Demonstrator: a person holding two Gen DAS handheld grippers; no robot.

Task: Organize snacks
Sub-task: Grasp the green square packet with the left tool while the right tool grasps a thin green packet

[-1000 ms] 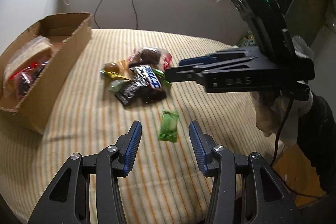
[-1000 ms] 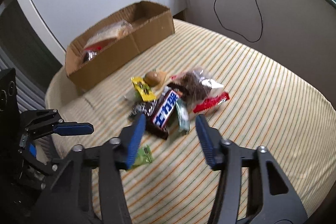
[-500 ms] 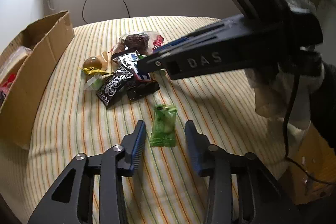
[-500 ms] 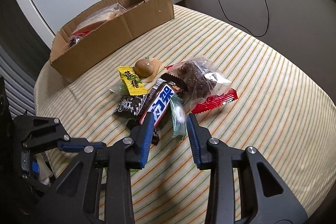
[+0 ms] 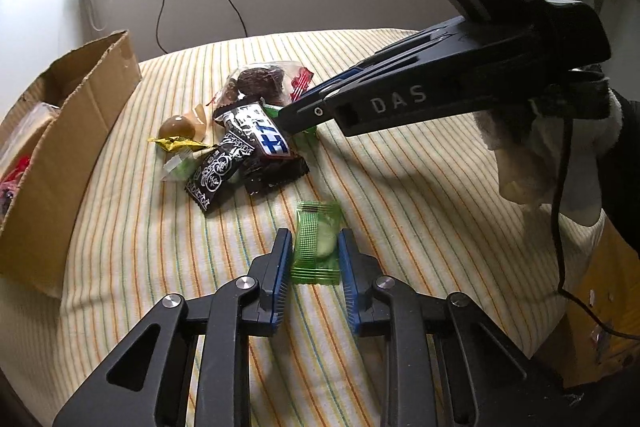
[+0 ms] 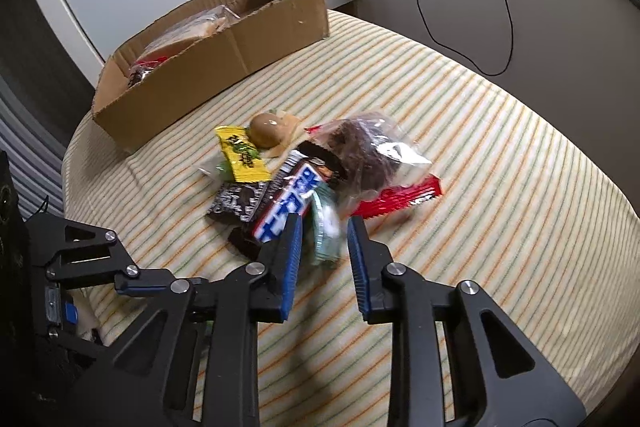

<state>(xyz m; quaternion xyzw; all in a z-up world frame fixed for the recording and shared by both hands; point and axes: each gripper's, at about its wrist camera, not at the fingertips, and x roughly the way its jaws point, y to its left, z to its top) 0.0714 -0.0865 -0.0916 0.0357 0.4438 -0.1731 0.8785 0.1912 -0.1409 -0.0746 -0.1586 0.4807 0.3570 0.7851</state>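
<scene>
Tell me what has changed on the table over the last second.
Both grippers came down while closing. The left gripper now pinches the green packet. The right gripper's jaws are closing around the pale green packet. The snack pile and box stayed put.

Both grippers are made of matte black plastic. The left gripper [image 5: 313,259] has two fingers with blue ribbed pads [image 5: 283,265] on the inner faces. Behind each pad sits a round silver screw [image 5: 245,283], and one more sits further back on each finger. Triangular holes are cut in the finger bases. The right gripper [image 6: 325,251] has the same build and the same blue pads and silver screws. Its side carries the white letters "DAS" [image 5: 397,100]. A thin black cable [image 5: 560,187] hangs behind these letters.
</scene>
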